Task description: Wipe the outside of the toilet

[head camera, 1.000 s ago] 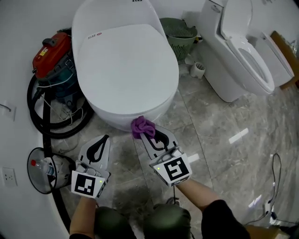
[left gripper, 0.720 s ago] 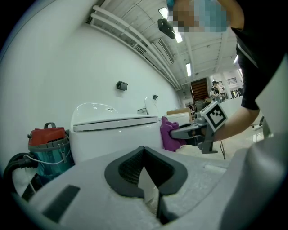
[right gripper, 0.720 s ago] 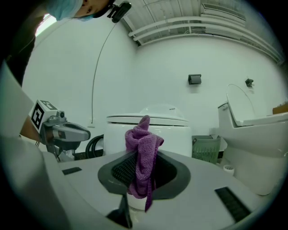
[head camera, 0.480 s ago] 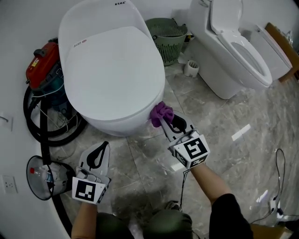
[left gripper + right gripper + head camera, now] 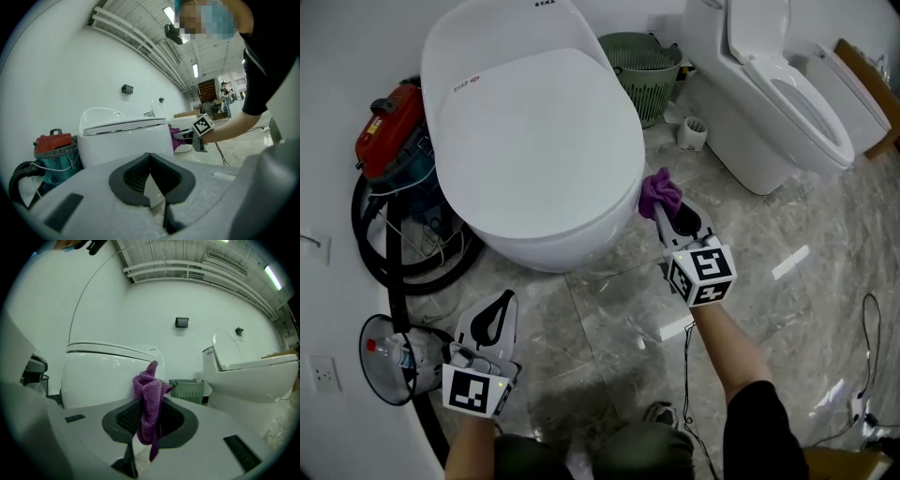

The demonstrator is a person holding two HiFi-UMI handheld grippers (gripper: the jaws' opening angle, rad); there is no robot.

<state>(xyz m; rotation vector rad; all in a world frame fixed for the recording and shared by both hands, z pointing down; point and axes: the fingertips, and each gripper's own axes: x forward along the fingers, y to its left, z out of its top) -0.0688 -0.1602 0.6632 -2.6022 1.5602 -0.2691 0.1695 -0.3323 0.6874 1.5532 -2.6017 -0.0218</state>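
Closed-lid toilet (image 5: 534, 141) sits centre-left, long axis roughly 11 to 5 o'clock. Purple cloth (image 5: 660, 192) looks to be against its outer wall on the 3 o'clock side, pinched in the right gripper (image 5: 664, 210). Bowl lies at 9–10 o'clock from that gripper, so right is the near one. Left gripper (image 5: 508, 300) has jaws pressed together on nothing, well apart at 7 o'clock. Count: two toilets (second toilet (image 5: 787, 103), lid up, 2 o'clock), one cloth, two grippers
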